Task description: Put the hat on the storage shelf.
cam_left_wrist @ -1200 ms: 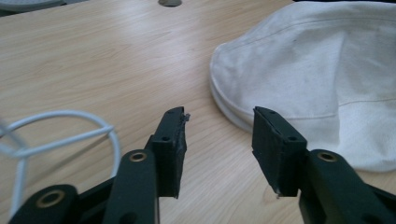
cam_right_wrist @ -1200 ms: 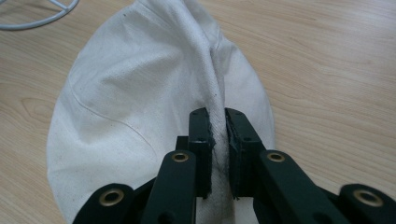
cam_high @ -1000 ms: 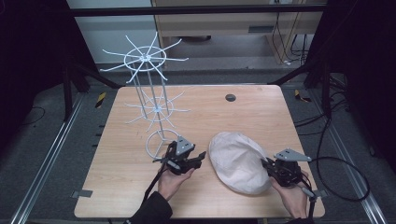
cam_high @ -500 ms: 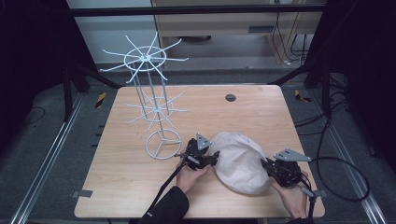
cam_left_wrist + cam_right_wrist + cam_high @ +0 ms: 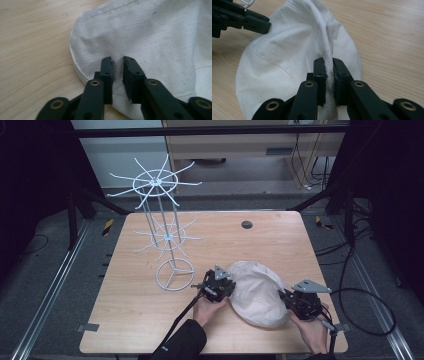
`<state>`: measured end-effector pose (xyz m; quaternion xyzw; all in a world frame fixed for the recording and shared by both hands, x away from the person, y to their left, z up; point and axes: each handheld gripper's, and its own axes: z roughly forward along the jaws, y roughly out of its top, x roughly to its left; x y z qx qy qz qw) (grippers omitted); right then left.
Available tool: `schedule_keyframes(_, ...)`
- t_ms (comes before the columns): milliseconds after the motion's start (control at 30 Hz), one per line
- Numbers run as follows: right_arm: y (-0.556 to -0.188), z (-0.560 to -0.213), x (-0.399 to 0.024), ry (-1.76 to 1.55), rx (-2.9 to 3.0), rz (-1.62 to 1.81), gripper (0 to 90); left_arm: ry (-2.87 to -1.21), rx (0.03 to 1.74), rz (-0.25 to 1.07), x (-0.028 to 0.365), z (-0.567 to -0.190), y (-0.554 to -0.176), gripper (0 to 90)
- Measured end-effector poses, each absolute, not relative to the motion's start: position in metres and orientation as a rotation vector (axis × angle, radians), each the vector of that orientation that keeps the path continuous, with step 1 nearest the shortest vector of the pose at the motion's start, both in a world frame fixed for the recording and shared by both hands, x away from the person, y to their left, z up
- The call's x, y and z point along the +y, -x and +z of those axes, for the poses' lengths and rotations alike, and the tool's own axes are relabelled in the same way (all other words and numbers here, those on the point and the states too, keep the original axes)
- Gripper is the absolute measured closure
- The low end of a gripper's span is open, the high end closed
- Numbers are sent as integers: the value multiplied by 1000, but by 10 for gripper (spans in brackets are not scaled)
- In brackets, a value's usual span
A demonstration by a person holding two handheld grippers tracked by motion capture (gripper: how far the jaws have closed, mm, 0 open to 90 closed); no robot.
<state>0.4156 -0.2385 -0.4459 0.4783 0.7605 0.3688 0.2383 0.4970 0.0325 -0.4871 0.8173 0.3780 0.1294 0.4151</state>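
Since a second ago the left gripper (image 5: 220,287) has crossed from beside the rack's (image 5: 167,240) base ring to the left edge of the cap (image 5: 257,290); the right gripper (image 5: 300,304) has kept its place at the cap's right edge.

The cap, a white cloth one, lies on the table (image 5: 135,320) between the two grippers. In the right gripper view the right gripper (image 5: 329,67) is closed on a raised fold of the cap (image 5: 287,60), the cloth pinched tight between its jaws, with the rest of the cap spreading ahead and to its left. In the left gripper view the left gripper (image 5: 118,65) hovers just over the cap (image 5: 155,35), its jaws a narrow gap apart and nothing between them; the stitched brim edge runs below and to the left of its tips, bare wood beyond that.

The step in hand looks like taking a two-sided hold: one side is secured, the other is lined up but not yet gripped. Next, the left gripper would need to settle onto the cloth or slip a jaw under the brim edge, then close, so that the cap can be lifted evenly, likely toward the rack standing ahead and left of the left gripper.
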Motion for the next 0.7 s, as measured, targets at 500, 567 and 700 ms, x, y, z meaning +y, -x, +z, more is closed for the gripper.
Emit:
schedule_keyframes(500,-417,-447,-239,-1317,2072,1020,834,-2028,945,340,34,-488,-490,900)
schedule_keyframes(567,-416,-446,-240,-1314,2069,1022,834,-2011,926,319,36,-484,-487,900)
schedule_keyframes(700,-416,-446,-239,-1308,2072,1024,833,-1997,892,339,37,-475,-478,900)
